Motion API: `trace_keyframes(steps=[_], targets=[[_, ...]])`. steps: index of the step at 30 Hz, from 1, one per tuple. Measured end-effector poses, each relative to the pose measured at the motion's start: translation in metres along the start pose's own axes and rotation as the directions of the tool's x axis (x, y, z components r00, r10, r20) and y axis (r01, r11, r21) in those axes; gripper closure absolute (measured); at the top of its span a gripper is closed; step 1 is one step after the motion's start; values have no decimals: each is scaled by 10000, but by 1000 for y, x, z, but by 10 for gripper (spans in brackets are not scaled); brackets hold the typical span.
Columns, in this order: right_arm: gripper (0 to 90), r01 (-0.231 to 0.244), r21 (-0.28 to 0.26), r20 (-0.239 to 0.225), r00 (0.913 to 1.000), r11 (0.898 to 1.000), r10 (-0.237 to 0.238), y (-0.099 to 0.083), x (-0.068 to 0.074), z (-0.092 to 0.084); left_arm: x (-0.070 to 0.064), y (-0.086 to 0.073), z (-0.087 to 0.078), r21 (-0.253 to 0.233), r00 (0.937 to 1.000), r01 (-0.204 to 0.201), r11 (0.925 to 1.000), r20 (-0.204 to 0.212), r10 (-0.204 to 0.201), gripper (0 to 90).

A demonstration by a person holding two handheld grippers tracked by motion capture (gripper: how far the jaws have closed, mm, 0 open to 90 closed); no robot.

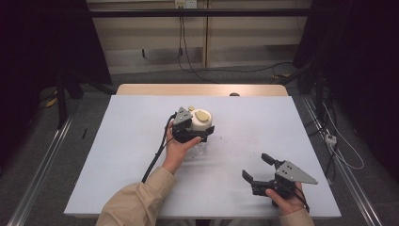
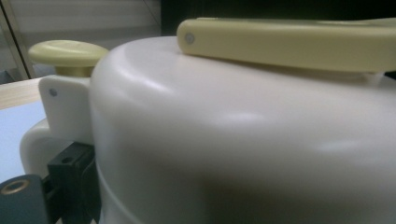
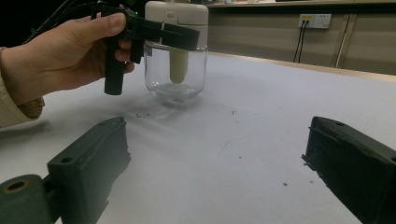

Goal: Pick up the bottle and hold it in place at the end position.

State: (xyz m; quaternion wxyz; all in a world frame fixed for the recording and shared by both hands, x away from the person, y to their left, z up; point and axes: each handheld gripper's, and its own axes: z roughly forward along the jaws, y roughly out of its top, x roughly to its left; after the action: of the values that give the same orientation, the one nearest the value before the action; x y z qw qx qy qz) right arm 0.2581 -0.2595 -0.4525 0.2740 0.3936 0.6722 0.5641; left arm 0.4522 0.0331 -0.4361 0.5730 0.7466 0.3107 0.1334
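A clear glass jar [image 3: 175,74] with a white lid [image 1: 198,120] stands near the middle of the table. The lid carries a pale yellow handle [image 2: 289,42] and a yellow knob [image 2: 67,52]. A white shaft hangs from the lid inside the jar. My left gripper [image 1: 195,126] is shut on the lid, one black jaw on each side, as the right gripper view shows [image 3: 159,30]. In the left gripper view one black finger [image 2: 70,175] presses the lid's side and the other is hidden. My right gripper [image 1: 258,167] is open and holds nothing near the front right, pointing at the jar.
A white sheet [image 1: 141,141] covers the wooden table, with small dark specks [image 3: 233,112] on it between the jar and the right gripper. A small dark object [image 1: 234,94] lies at the far edge. Cables and metal rails run on the floor around the table.
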Motion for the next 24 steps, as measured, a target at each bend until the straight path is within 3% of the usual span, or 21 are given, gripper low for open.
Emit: trace_keyframes(steps=[24], targets=[[54, -56, -40, -27, 10000, 10000, 55, 0, -1, 0, -1, -4, 7, -38, 10000, 23, 10000, -52, -23, 60]])
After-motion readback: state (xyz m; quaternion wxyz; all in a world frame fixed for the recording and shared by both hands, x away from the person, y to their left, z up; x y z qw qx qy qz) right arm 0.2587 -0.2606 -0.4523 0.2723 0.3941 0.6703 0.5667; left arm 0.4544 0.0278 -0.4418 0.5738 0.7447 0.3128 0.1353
